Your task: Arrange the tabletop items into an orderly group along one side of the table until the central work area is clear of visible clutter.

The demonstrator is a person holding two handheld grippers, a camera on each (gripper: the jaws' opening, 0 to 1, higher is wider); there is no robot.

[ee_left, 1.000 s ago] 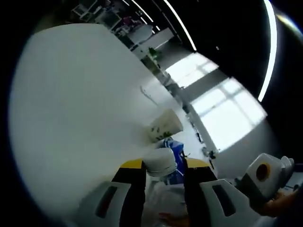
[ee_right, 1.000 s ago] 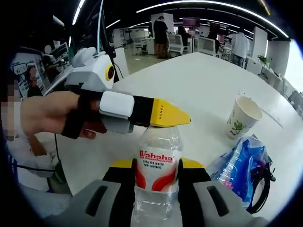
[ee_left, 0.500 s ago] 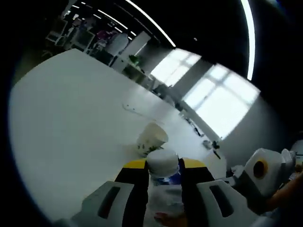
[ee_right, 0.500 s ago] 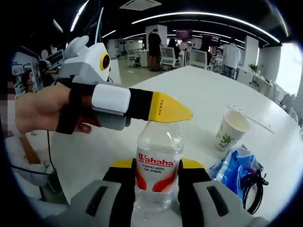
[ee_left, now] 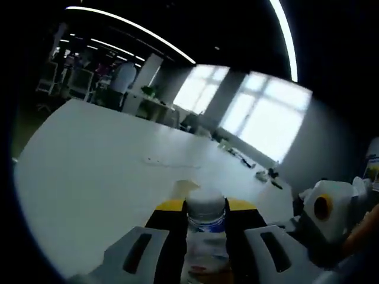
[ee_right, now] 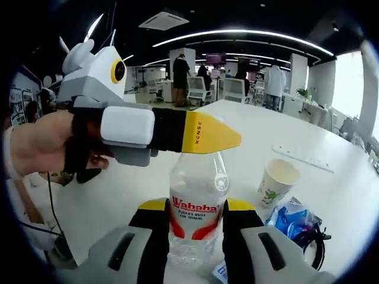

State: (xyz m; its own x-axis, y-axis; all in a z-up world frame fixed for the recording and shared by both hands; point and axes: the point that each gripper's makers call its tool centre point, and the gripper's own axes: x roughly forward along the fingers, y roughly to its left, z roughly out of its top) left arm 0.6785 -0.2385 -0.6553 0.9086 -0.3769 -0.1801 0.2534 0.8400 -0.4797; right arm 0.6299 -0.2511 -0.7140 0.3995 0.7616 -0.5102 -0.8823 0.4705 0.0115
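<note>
Right gripper [ee_right: 195,222] clamped on the body of the clear water bottle [ee_right: 196,208], left gripper [ee_left: 205,219] closed on its white cap [ee_left: 205,201], bottle upright near the table's [ee_right: 249,127] edge, paper cup [ee_right: 273,181] and blue packet [ee_right: 294,216] beside it

we're in a big open office | long white strip ceiling lights [ee_right: 249,32] | bright tall windows [ee_left: 260,112] | big white tabletop [ee_left: 89,154] | office chairs [ee_right: 195,89] and people standing at the back

bare table [ee_right: 249,127] beyond paper cup [ee_right: 275,181]
</note>
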